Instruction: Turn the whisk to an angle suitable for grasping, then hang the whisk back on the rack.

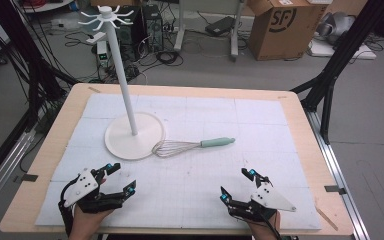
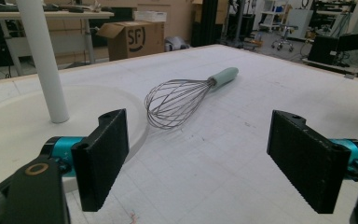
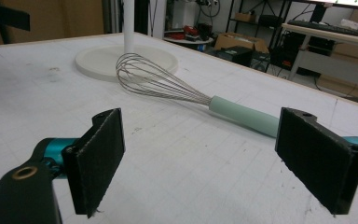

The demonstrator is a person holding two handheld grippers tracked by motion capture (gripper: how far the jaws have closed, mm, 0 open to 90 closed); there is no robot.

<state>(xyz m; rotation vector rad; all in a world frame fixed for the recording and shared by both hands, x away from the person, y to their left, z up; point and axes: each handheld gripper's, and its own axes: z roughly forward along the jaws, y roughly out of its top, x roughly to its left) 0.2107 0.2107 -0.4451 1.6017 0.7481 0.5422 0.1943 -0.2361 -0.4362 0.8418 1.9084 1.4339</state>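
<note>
The whisk (image 1: 192,146) lies beyond my left gripper (image 1: 118,178) and my right gripper (image 1: 238,184), both spread wide and empty near the table's (image 1: 55,135) front edge, its wire head against the base of the white stand (image 1: 132,132) (mint handle pointing right).

A wire whisk (image 1: 192,146) with a pale green handle lies flat, its loops touching the white stand's round base (image 1: 125,141).

Grey floor (image 1: 370,100) with loose cables (image 1: 167,56); open cardboard box (image 1: 280,22) behind wooden-edged surface (image 1: 300,107); black tripod legs (image 1: 332,70) right.
</note>
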